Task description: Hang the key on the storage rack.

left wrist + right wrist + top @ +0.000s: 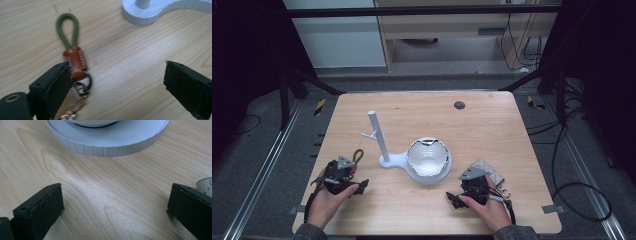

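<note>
On the table (492,120), loads of bare wood up front, between the hands. Left gripper (117,82) is spread wide, the keychain (75,62) just touching its left jaw: green cord loop, brown tab, metal ring and clip. Right gripper (115,207) gapes too, nothing inside, white stand (110,142) just ahead.

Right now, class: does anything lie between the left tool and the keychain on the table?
Nothing visible does. The left tool stands open over the table, and the keychain lies right beside its left jaw.
</note>
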Demonstrator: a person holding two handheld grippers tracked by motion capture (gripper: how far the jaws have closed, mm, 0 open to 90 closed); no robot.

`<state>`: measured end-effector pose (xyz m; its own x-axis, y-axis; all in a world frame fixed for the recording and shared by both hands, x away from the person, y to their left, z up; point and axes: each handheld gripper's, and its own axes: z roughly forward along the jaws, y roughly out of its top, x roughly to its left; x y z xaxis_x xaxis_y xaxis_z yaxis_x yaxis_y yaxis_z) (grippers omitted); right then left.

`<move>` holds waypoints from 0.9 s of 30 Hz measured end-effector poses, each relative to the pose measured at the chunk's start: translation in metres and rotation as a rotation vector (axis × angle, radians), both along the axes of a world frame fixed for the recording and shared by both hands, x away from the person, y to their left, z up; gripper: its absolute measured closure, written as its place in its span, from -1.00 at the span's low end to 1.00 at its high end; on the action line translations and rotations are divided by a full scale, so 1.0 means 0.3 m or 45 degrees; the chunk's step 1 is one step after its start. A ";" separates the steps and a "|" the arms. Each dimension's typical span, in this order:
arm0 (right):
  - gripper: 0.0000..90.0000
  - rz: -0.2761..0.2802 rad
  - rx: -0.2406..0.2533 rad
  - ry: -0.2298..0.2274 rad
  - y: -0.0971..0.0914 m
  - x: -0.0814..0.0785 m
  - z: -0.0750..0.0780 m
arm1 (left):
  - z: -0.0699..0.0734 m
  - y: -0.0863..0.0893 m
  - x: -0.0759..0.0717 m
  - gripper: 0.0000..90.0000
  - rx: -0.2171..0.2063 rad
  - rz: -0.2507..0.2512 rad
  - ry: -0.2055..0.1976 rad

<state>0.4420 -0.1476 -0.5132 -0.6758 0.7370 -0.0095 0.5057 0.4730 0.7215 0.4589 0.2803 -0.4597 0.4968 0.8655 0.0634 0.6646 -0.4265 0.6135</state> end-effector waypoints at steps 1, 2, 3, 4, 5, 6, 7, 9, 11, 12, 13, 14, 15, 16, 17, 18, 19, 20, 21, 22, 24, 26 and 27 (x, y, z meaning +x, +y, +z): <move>-1.00 -0.001 0.000 0.000 0.000 0.000 0.000 | 0.006 0.014 0.010 -0.76 -0.003 0.008 0.014; -1.00 -0.002 0.001 0.000 0.000 0.000 0.000 | 0.011 0.025 0.017 -0.75 -0.010 0.017 0.022; -1.00 -0.002 0.001 0.000 0.000 0.000 0.000 | 0.018 0.040 0.027 -0.74 -0.023 0.033 0.029; -1.00 -0.002 0.001 0.000 0.000 0.000 0.000 | 0.025 0.054 0.037 -0.69 -0.022 0.035 0.037; -1.00 -0.002 0.001 0.000 0.000 0.000 0.000 | 0.030 0.066 0.047 -0.62 -0.018 0.042 0.042; -1.00 -0.003 0.002 0.002 0.000 -0.001 0.000 | 0.039 0.086 0.067 -0.55 -0.027 0.063 0.066; -1.00 -0.003 0.002 0.002 0.000 -0.001 0.000 | 0.039 0.086 0.067 -0.50 -0.027 0.063 0.066; -1.00 -0.002 0.001 0.000 0.000 0.000 0.000 | 0.045 0.100 0.085 -0.40 -0.035 0.076 0.087; -1.00 -0.004 0.001 0.001 0.000 -0.001 0.000 | 0.045 0.105 0.102 -0.32 -0.011 0.074 0.121; -1.00 -0.004 0.001 0.001 0.000 -0.001 0.000 | 0.042 0.106 0.112 -0.32 -0.019 0.077 0.141; -1.00 -0.005 0.002 0.001 0.000 -0.002 0.000 | 0.039 0.106 0.120 -0.26 -0.025 0.078 0.158; -1.00 -0.006 0.003 0.002 0.000 -0.002 0.000 | 0.034 0.105 0.129 -0.20 -0.021 0.078 0.171; -1.00 -0.006 0.003 0.002 0.000 -0.002 0.000 | 0.029 0.101 0.140 -0.17 -0.013 0.081 0.187; -1.00 -0.006 0.002 0.002 -0.001 -0.003 0.000 | 0.021 0.092 0.151 -0.09 -0.011 0.078 0.208; -1.00 -0.005 0.002 0.001 -0.001 -0.003 0.000 | 0.021 0.092 0.151 -0.07 -0.011 0.078 0.208; -1.00 -0.007 0.003 0.001 0.000 -0.003 0.000 | 0.011 0.079 0.163 -0.06 -0.006 0.080 0.227; -1.00 -0.007 0.003 0.001 0.000 -0.003 0.000 | 0.011 0.079 0.163 -0.04 -0.006 0.080 0.227; -0.99 -0.006 0.003 0.002 0.000 -0.003 0.000 | 0.006 0.073 0.171 -0.04 0.005 0.085 0.233; -1.00 -0.004 0.003 0.002 -0.001 -0.003 0.000 | 0.002 0.070 0.177 -0.01 0.017 0.093 0.241; -1.00 -0.002 0.004 0.004 -0.001 -0.003 0.000 | -0.004 0.070 0.187 0.01 0.025 0.107 0.252; -1.00 0.000 0.002 0.000 -0.002 -0.003 0.000 | -0.011 0.073 0.198 0.06 0.014 0.132 0.261; -1.00 0.001 -0.002 -0.002 -0.003 -0.004 0.000 | -0.014 0.072 0.204 0.10 0.010 0.140 0.269; -1.00 0.003 -0.002 -0.004 -0.004 -0.004 0.000 | -0.014 0.072 0.204 0.13 0.010 0.140 0.269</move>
<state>0.4409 -0.1487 -0.5133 -0.6777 0.7353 -0.0127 0.5025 0.4756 0.7220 0.5202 0.3021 -0.4640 0.4023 0.9152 -0.0250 0.8207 -0.3484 0.4529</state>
